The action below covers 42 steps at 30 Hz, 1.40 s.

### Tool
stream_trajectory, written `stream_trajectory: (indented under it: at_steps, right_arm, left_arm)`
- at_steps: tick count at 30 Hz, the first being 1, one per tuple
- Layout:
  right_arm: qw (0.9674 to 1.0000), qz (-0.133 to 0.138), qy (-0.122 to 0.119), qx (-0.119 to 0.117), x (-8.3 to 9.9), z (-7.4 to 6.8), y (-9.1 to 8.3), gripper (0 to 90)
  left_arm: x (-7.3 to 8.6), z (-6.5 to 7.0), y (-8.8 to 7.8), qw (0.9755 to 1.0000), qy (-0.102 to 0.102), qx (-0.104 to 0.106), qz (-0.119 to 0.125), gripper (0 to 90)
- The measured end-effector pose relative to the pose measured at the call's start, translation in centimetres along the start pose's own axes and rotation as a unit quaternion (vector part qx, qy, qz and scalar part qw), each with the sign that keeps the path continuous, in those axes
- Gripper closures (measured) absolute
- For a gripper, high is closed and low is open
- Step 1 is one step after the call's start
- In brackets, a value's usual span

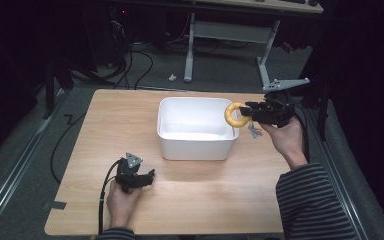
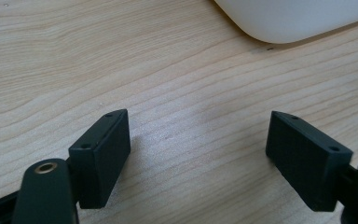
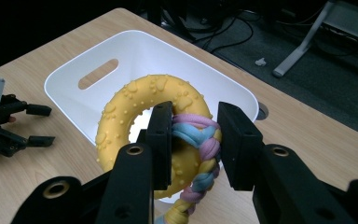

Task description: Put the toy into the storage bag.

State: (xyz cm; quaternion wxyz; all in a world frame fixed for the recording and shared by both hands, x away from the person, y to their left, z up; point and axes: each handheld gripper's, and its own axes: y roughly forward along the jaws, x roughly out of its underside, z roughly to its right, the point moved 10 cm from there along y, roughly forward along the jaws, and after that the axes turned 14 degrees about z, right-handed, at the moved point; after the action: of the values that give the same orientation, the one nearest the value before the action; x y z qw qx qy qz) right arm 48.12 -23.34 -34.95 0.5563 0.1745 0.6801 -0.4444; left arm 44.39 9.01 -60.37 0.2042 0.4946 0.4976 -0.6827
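A yellow knobbly ring toy (image 1: 236, 115) (image 3: 144, 116) with a braided pastel rope (image 3: 198, 140) tied through it hangs in the air over the right rim of the white bin (image 1: 170, 137). My right gripper (image 1: 254, 113) (image 3: 195, 142) is shut on the toy where the rope wraps the ring; the rope's tail (image 1: 253, 132) dangles below. Near the table's front left, my left gripper (image 1: 149, 176) (image 2: 198, 154) rests low over the bare wood, jaws open and holding nothing. The left gripper (image 3: 44, 125) is also seen beyond the bin in the right gripper view.
The white bin (image 3: 65, 74) has a slot handle in its far wall and looks empty inside. The wooden table (image 1: 105, 125) stretches bare to the left. A desk frame (image 1: 270, 60) and cables lie on the floor behind.
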Motion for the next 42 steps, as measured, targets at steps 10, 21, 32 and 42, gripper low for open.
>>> stream_trajectory:
  at_steps: [10,21,32,42]
  right_arm:
    - [0.9999,-0.002,0.003,-0.012,-0.5,-0.7,1.7,67.6]
    - [0.9997,-0.004,0.007,-0.025,-0.8,-1.5,3.8,67.5]
    - [0.9993,-0.011,0.013,-0.033,-0.9,-2.3,5.8,67.5]
    - [0.9989,-0.027,0.012,-0.037,-0.2,-2.7,7.9,67.4]
  left_arm:
    - [0.0,0.0,0.0,1.0000,0.000,0.000,0.000,22.1]
    - [0.0,0.0,0.0,1.0000,0.000,0.000,0.000,22.2]
    - [0.0,0.0,0.0,1.0000,0.000,0.000,0.000,22.1]
    - [0.0,0.0,0.0,1.0000,-0.001,0.001,-0.001,22.4]
